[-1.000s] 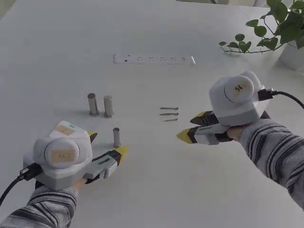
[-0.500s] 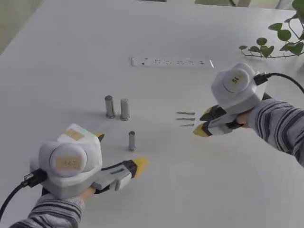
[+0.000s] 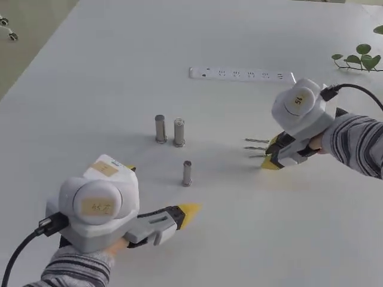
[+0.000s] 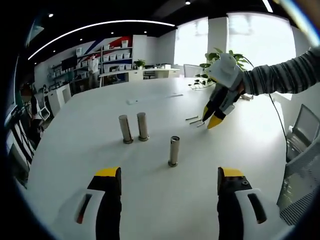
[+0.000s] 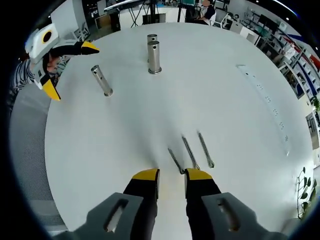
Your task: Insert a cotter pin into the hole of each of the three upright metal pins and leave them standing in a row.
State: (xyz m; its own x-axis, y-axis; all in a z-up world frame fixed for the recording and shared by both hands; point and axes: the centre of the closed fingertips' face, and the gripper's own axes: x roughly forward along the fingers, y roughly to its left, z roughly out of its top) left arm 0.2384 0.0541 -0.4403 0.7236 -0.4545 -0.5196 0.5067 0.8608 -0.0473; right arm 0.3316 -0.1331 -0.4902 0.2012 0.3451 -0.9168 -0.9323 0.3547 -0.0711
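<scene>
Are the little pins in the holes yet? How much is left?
Nothing is done yet. All three cotter pins lie loose. In hand: the right tool is open right at them, holding nothing; the left tool is open near the lone metal pin. Left: all three insertions, then lining the pins up in a row.

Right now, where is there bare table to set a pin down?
Bare: the stretch between the power strip and the two rear metal pins; the gap between the lone front metal pin and the cotter pins. Crowded: at the cotter pins, beside the right tongs.
</scene>
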